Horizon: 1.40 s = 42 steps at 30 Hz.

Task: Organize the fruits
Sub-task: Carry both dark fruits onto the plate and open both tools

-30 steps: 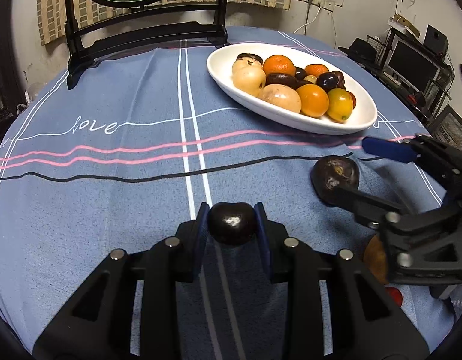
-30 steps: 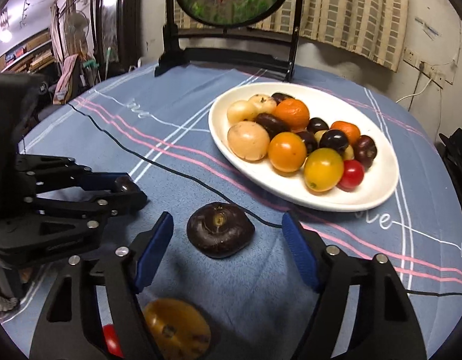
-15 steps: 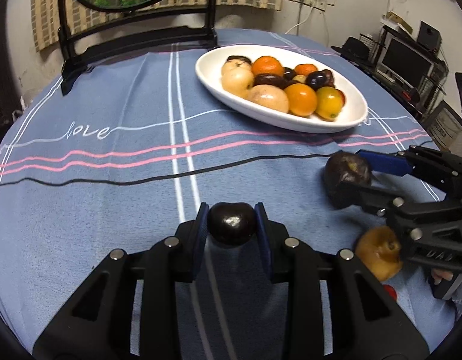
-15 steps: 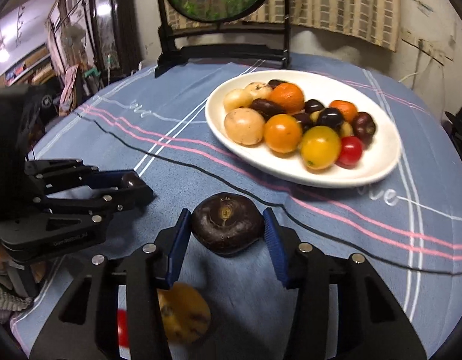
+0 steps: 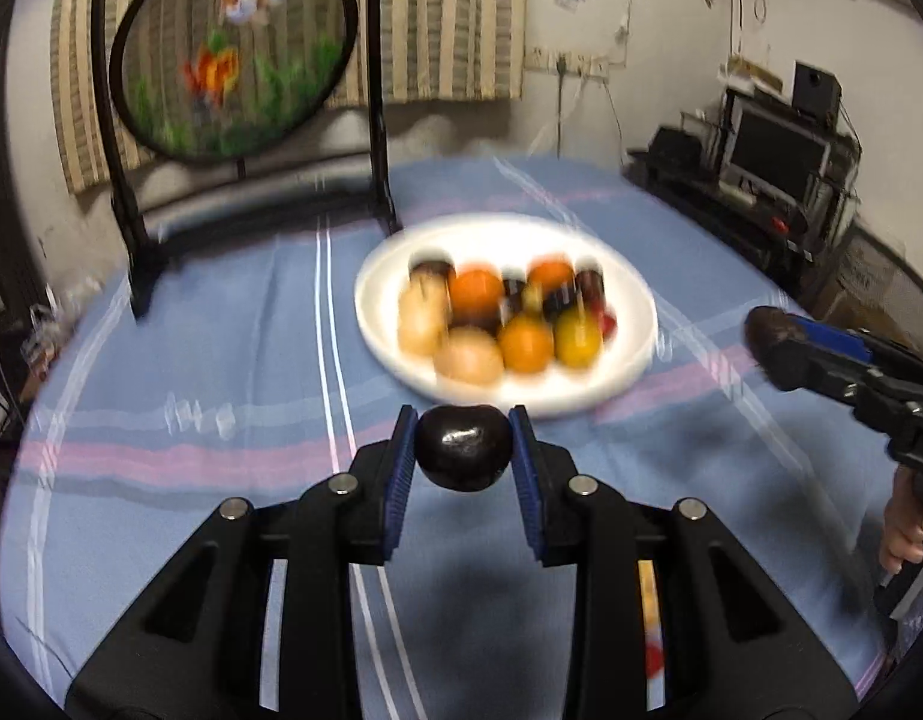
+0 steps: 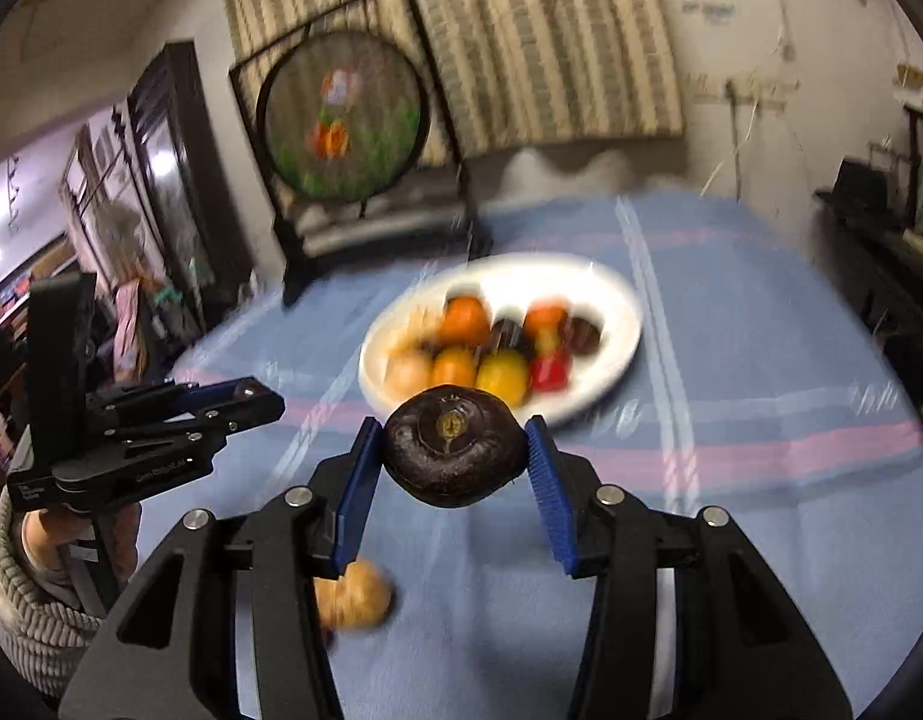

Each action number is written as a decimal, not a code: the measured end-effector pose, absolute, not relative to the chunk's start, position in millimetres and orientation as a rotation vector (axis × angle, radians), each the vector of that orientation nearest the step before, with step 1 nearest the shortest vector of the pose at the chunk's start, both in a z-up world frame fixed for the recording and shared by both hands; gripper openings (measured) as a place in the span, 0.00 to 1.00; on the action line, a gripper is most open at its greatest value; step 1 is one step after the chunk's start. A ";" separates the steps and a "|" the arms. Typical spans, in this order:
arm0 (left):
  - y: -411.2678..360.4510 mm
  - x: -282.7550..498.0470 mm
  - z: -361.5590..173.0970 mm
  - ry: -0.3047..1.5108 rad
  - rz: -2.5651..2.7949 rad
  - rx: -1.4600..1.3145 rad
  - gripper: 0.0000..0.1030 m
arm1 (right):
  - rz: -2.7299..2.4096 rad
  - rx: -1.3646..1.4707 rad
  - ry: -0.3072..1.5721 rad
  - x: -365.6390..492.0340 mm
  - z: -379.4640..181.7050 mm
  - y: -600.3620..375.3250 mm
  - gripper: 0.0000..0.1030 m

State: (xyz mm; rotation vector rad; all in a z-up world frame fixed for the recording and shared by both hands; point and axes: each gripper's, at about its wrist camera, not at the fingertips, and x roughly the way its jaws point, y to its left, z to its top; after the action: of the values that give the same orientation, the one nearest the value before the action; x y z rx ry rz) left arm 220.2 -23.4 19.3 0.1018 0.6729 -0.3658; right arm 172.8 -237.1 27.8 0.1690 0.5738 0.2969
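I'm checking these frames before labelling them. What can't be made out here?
- Fruits on the white plate: motion-blurred in both wrist views; kinds and count unclear.
- Tan fruit on the blue tablecloth: blurred and partly behind the right gripper's finger.
- Red item low in the left wrist view: mostly hidden by the left gripper's frame.
- Underside of each held dark fruit: faces away.
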 end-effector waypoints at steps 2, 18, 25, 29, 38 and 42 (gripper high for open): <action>-25.8 240.8 36.5 0.656 -0.362 0.073 0.30 | 0.285 0.172 0.522 186.2 54.0 -244.6 0.48; -56.5 388.9 -17.3 0.778 -0.334 0.010 0.30 | 0.271 0.196 0.663 350.9 -1.9 -223.9 0.48; -58.8 411.4 -40.2 0.806 -0.356 0.006 0.31 | 0.262 0.132 0.678 362.8 -15.0 -213.6 0.48; -54.1 409.2 -38.7 0.767 -0.335 -0.001 0.86 | 0.213 0.102 0.658 364.2 -15.3 -209.4 0.69; -25.7 364.4 17.8 0.674 -0.320 -0.060 0.92 | 0.239 0.112 0.272 270.4 79.3 -224.1 0.99; -18.0 313.5 23.6 0.658 -0.332 -0.047 0.97 | 0.273 0.109 0.318 244.3 75.0 -221.7 0.99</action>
State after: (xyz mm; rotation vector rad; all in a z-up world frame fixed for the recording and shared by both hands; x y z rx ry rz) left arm 313.5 -18.0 23.6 -0.0469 0.6579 -0.3324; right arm 244.3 -221.7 75.0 0.1094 0.3178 0.2727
